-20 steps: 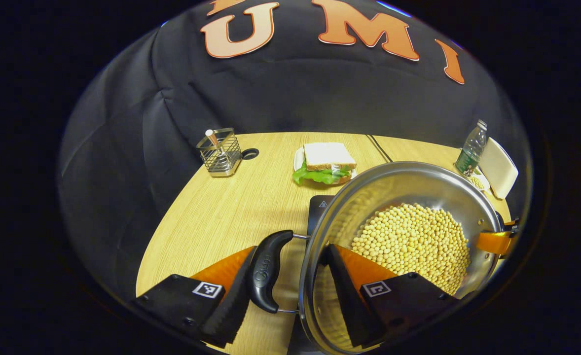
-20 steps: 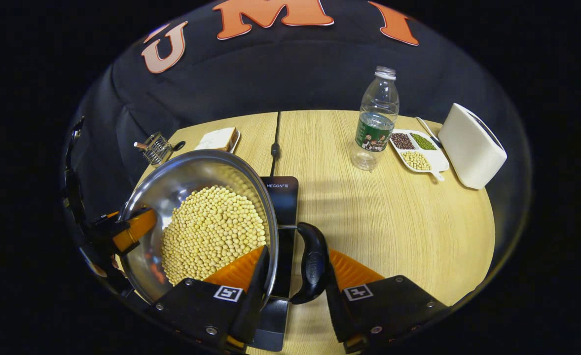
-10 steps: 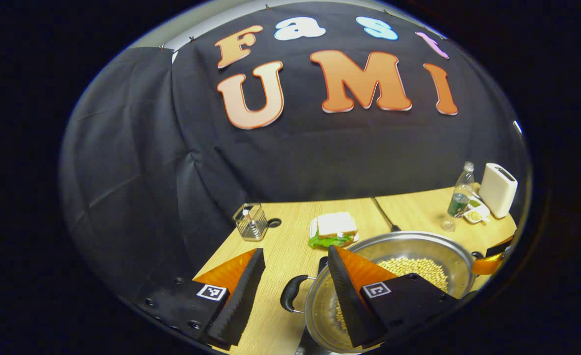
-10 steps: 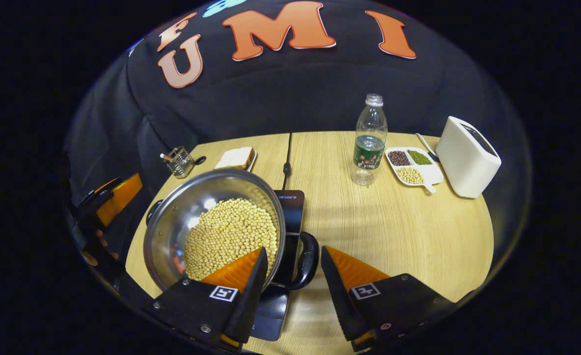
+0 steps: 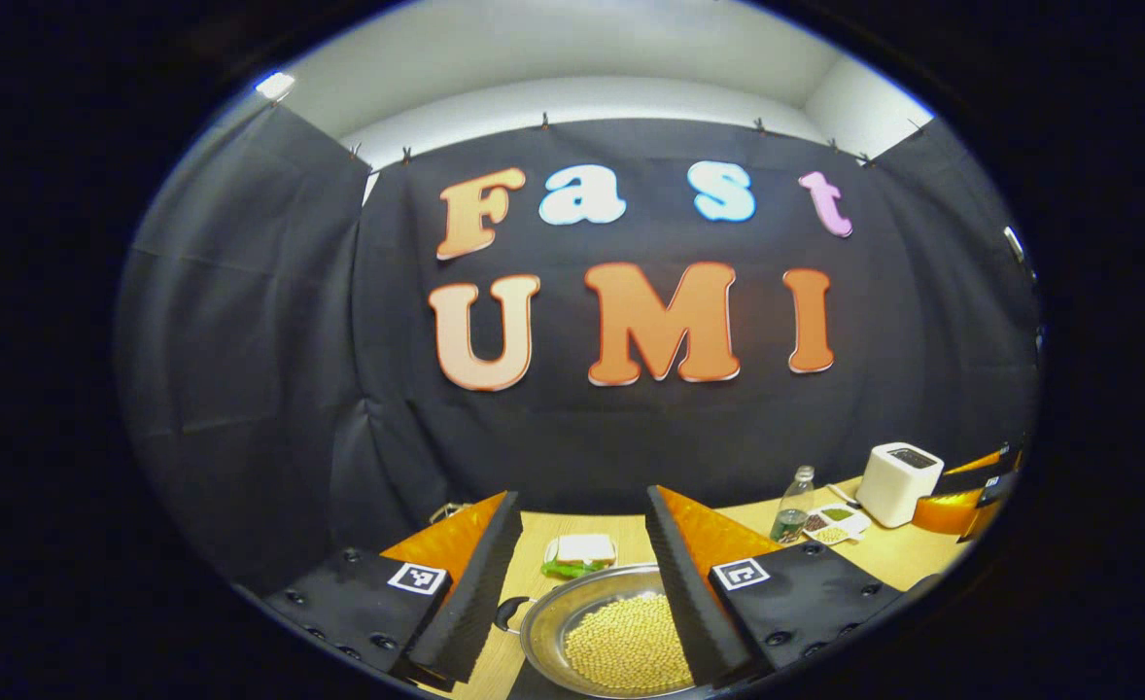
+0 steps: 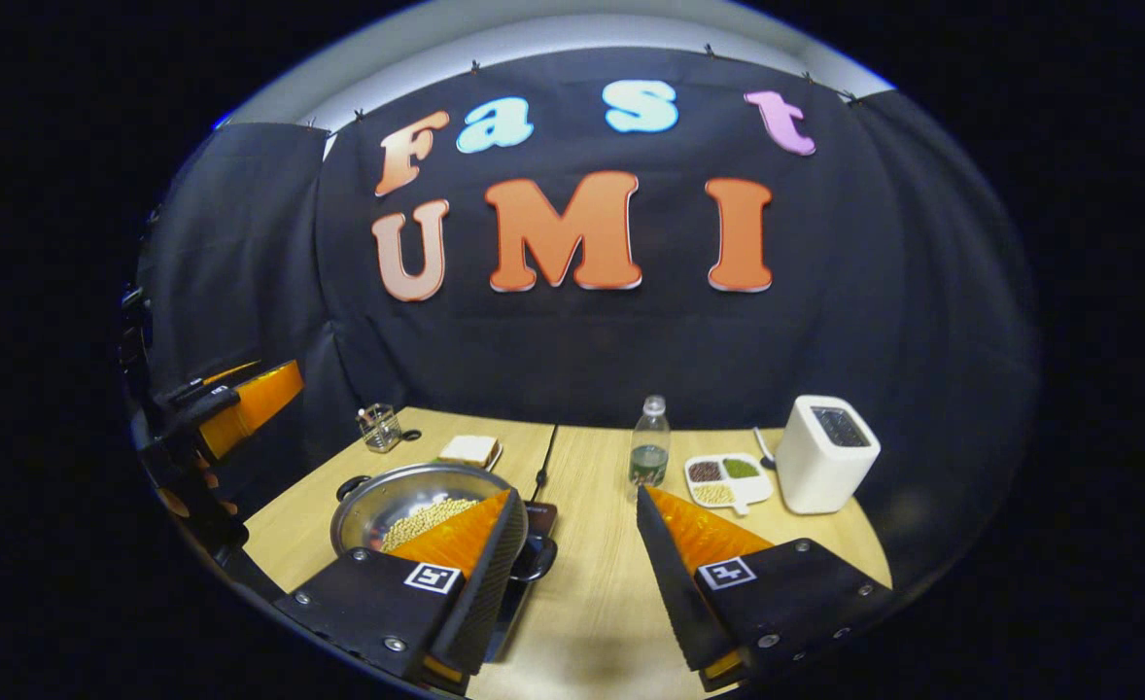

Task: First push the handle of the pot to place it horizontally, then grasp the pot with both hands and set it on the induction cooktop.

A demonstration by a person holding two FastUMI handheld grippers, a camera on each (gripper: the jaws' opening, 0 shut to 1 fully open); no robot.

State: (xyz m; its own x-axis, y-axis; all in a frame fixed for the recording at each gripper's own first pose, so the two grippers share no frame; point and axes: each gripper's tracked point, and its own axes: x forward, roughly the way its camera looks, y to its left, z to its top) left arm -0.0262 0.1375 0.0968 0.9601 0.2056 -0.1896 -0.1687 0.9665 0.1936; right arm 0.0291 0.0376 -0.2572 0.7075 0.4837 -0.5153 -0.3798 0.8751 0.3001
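Both tongs, left and right, spread apart, gripping nothing, raised above round steel pot of yellow beans resting on black induction cooktop, wooden tabletop beneath.

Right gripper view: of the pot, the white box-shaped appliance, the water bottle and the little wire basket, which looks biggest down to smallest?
1. Pot
2. White appliance
3. Water bottle
4. Wire basket

The pot sits nearer the camera and the basket farther off, so true sizes may differ.
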